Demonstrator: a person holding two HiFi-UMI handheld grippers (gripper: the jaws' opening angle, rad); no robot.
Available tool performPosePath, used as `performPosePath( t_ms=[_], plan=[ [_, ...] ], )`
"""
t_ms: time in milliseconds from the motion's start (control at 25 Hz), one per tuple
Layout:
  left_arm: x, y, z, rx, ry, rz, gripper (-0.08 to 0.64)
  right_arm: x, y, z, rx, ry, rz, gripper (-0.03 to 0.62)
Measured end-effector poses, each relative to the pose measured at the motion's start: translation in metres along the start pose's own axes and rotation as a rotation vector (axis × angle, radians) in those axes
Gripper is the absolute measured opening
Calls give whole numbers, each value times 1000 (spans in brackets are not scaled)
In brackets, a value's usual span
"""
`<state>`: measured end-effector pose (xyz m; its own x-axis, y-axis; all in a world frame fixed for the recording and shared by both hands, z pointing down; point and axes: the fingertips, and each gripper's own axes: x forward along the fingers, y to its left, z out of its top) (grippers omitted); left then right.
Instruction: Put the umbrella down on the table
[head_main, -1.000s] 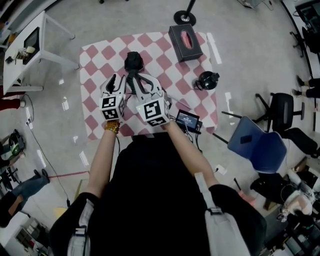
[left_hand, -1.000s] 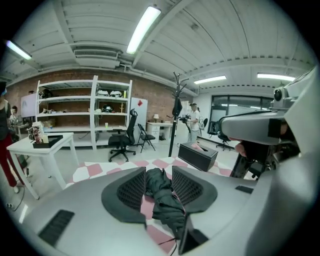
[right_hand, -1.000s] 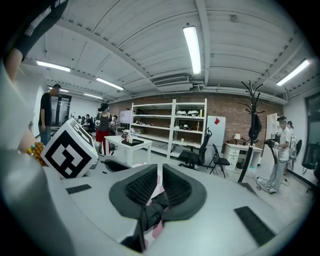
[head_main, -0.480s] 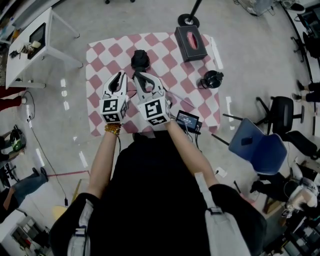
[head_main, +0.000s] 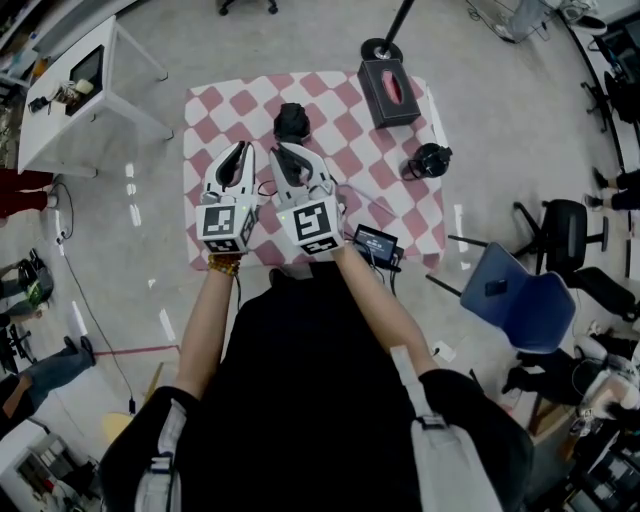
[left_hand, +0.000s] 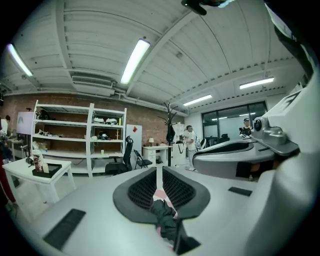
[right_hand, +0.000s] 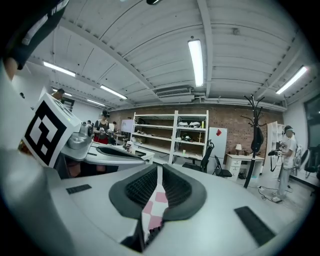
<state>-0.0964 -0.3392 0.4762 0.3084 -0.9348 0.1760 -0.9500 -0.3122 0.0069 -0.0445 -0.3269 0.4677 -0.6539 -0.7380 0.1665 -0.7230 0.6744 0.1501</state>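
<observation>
Umbrella (head_main: 291, 122) lies on the counter (head_main: 215, 108). Left gripper (head_main: 240, 150) jaws have just been closing on nothing; right gripper (head_main: 279, 152) jaws are clenched and empty. A careless forward dip could knock the umbrella off.

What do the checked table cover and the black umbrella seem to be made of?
The table cover: probably cloth or thin vinyl, matt; printed pink-and-white checks, no glare under the ceiling lights. The umbrella: likely woven synthetic fabric, matt black; it lies bunched in soft crumpled folds. Its frame is not visible.
</observation>
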Motion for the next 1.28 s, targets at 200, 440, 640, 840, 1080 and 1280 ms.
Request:
performPosePath(
  t_ms=[200,440,640,840,1080,1280],
  plan=[
    [-22,-3,18,15,-81,-22,40,-5,13,17,-23,-51,6,18],
    [-51,-4,17,22,-129,-32,34,-14,35,22,-23,-77,33,18],
    [-71,-2,11,20,-112,-18,31,-21,49,21,-38,-87,36,18],
    [-87,-1,3,14,-103,-18,29,-27,63,14,-29,-74,39,18],
    [-99,-3,0,16,-118,-26,29,-34,77,7,-38,-71,33,18],
    [-104,-10,0,23,-178,-63,28,-39,84,-1,-41,-64,21,18]
  ],
)
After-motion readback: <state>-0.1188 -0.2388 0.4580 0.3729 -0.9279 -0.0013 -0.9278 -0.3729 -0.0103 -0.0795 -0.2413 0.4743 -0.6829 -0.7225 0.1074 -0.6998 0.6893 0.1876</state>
